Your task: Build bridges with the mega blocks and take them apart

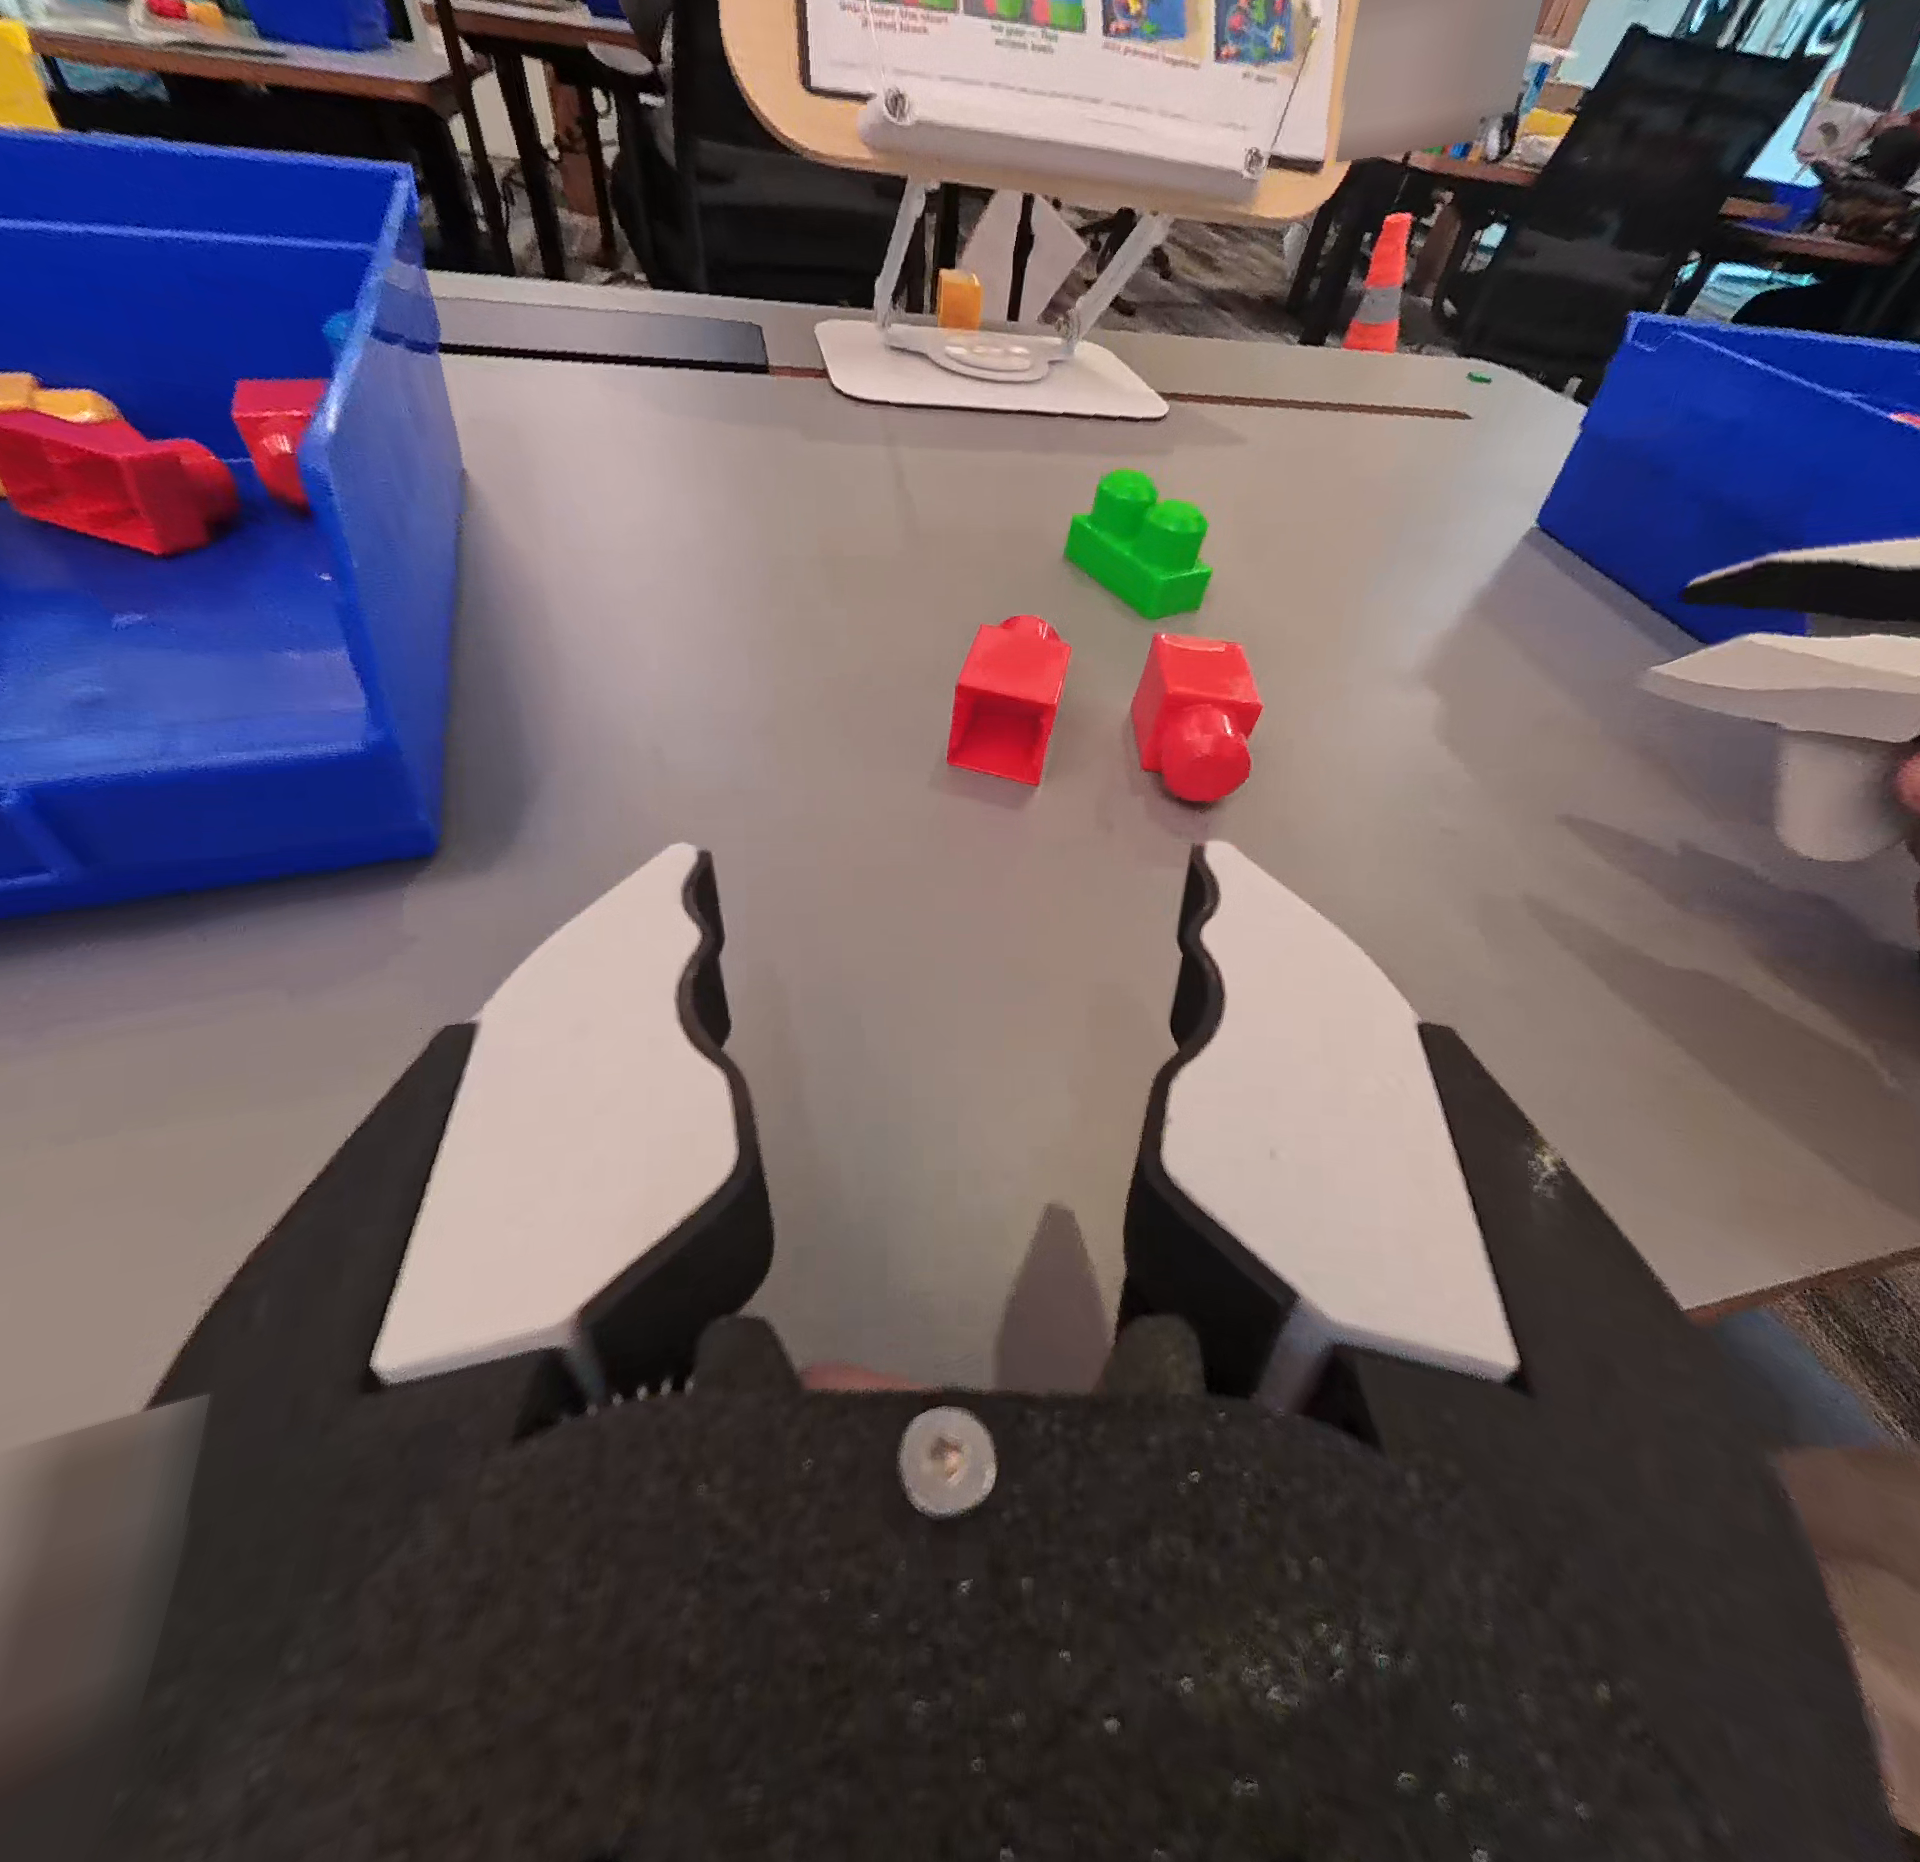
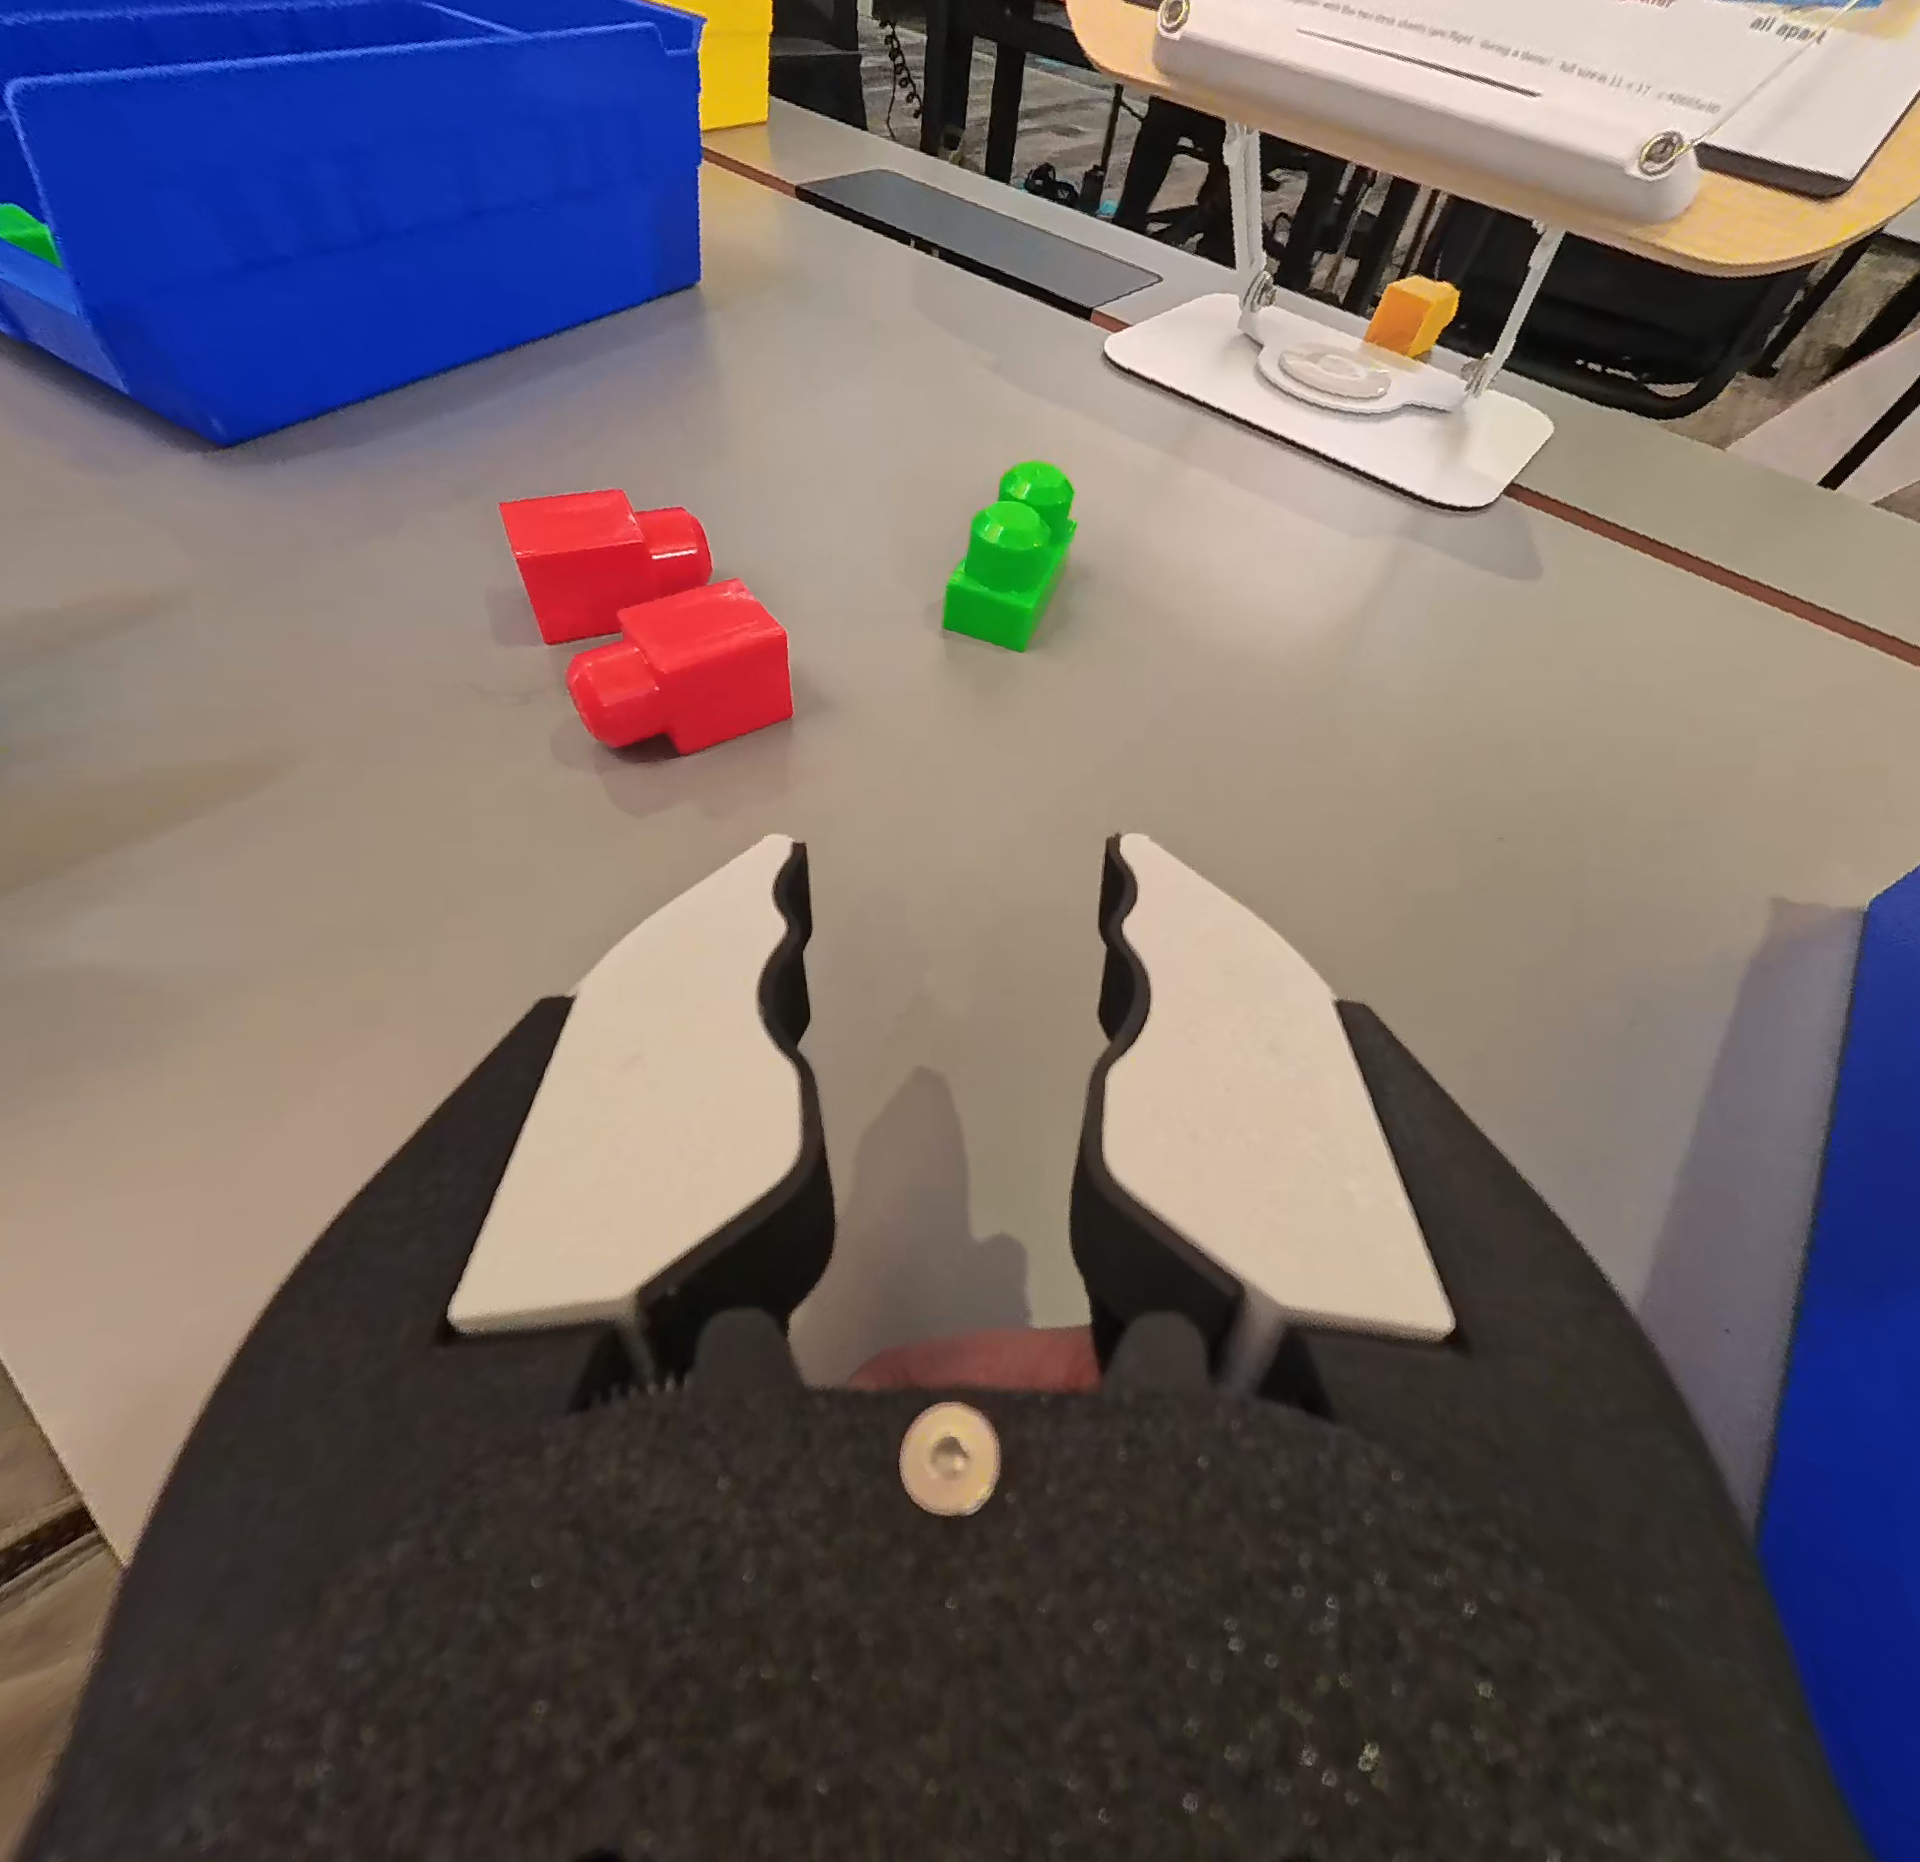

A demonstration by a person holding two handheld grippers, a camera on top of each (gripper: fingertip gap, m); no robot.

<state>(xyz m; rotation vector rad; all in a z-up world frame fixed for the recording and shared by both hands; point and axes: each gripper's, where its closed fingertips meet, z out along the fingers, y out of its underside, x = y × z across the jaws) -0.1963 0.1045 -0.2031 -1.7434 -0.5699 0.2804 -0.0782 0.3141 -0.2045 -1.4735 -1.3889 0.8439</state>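
Two red single-stud plastic blocks (image 1: 1003,697) (image 1: 1195,709) lie on their sides just beside each other on a smooth grey tabletop (image 1: 727,617), near an upright green two-stud plastic block (image 1: 1141,545). Both the left claw (image 1: 951,877) and right claw (image 2: 954,862) hover empty, jaws apart, in a workshop of desks. Blue plastic bins (image 1: 384,524) flank a stand-mounted printed instruction sheet (image 1: 1060,36).

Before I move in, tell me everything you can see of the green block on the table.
The green block is a bright green, glossy, plastic-looking brick with a low rectangular base and two rounded studs on top in a row. It stands upright, studs up, on the grey table, alone and touching nothing else. The two red blocks lie on their sides a little apart from it. Both grippers are open and short of it. No damage shows; its underside is hidden.
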